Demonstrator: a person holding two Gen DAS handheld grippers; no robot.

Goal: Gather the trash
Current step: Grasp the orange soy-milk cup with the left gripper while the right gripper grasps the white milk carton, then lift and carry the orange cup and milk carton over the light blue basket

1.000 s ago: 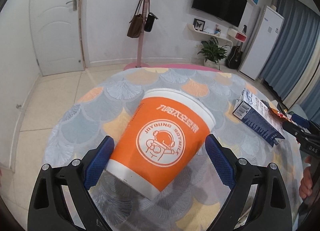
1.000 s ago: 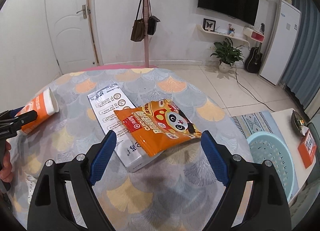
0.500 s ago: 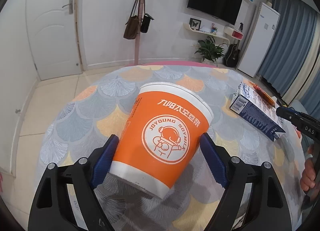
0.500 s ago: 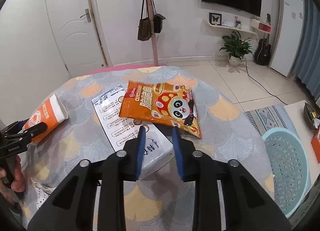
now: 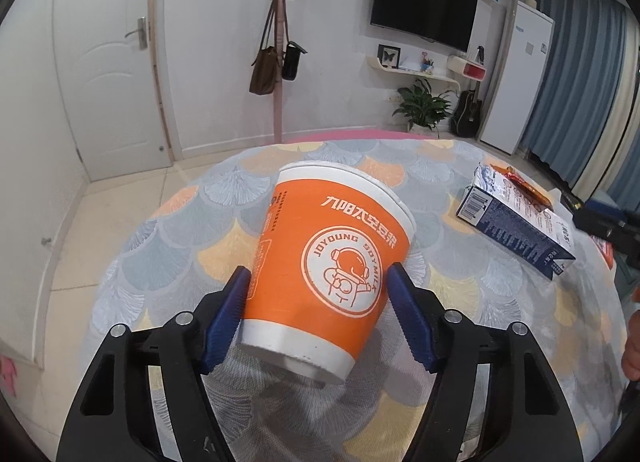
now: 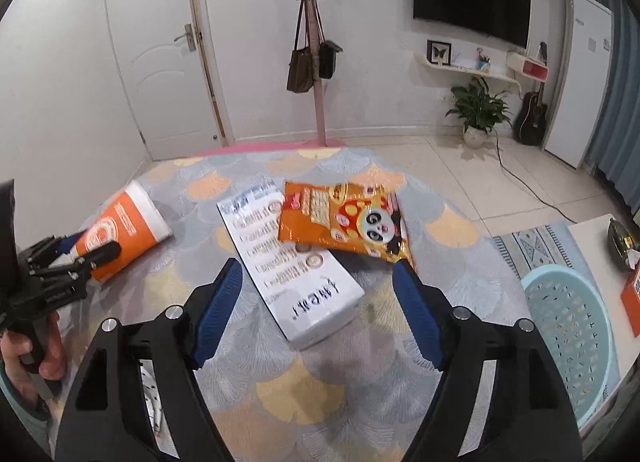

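In our left view, our left gripper has just been closing its blue fingers, and they now press both sides of the orange cup, which lies tipped on the table. A blue carton lies at three o'clock from the cup.

In our right view, our right gripper has just been opening; its fingers are spread, holding nothing. The panda snack bag lies on the white carton at twelve o'clock. A blue basket sits at three o'clock.
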